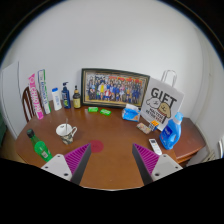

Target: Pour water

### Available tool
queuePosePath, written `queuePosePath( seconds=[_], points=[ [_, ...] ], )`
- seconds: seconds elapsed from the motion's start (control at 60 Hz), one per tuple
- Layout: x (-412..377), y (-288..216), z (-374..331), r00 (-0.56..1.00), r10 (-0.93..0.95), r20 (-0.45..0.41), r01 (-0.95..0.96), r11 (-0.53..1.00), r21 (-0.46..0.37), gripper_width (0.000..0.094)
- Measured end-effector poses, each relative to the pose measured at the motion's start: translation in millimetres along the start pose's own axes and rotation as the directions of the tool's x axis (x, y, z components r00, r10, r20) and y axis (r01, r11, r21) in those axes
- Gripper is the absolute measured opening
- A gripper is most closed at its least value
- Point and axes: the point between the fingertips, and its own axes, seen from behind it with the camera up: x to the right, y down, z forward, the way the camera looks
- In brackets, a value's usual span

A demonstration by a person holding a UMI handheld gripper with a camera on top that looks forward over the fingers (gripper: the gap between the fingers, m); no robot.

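Observation:
My gripper (112, 161) hangs above the front of a round wooden table (110, 135), its two pink-padded fingers (75, 160) wide apart with only bare wood between them. Beyond the left finger a white cup (65, 130) stands on the table. A green bottle (40, 148) stands further left, near the table's edge. A blue jug-like container (172, 135) sits beyond the right finger, at the right side of the table. A small red disc (83, 147) lies just ahead of the left finger.
A framed photo (115, 88) leans against the wall at the back. Several bottles (65, 97) and tall packs stand back left. A white gift bag (161, 105) stands back right. A blue object (130, 113) and a green one (98, 111) lie before the photo. A chair (30, 103) is at the left.

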Motion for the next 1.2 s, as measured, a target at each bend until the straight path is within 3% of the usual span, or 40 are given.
queuePosePath(
  seconds=[0.267, 0.567, 0.717, 0.95, 1.033, 1.133, 1.2],
  points=[
    [-26, 34, -6, 0.999, 0.031, -0.026, -0.031, 0.999, -0.03, 0.0852],
    [-152, 106, -16, 0.997, 0.049, 0.059, -0.046, 0.997, -0.06, 0.0855],
    [-232, 116, -3, 0.991, 0.046, 0.124, -0.046, 0.999, 0.0, 0.0859],
    [-278, 87, 59, 0.99, 0.12, 0.076, -0.131, 0.979, 0.155, 0.0846],
    [-285, 82, 79, 0.99, 0.13, 0.064, -0.14, 0.972, 0.187, 0.0772],
    [-288, 77, 92, 0.992, 0.125, 0.037, -0.13, 0.963, 0.234, 0.0517],
    [-290, 73, 92, 0.993, 0.112, 0.023, -0.114, 0.958, 0.264, 0.0494]
  ],
)
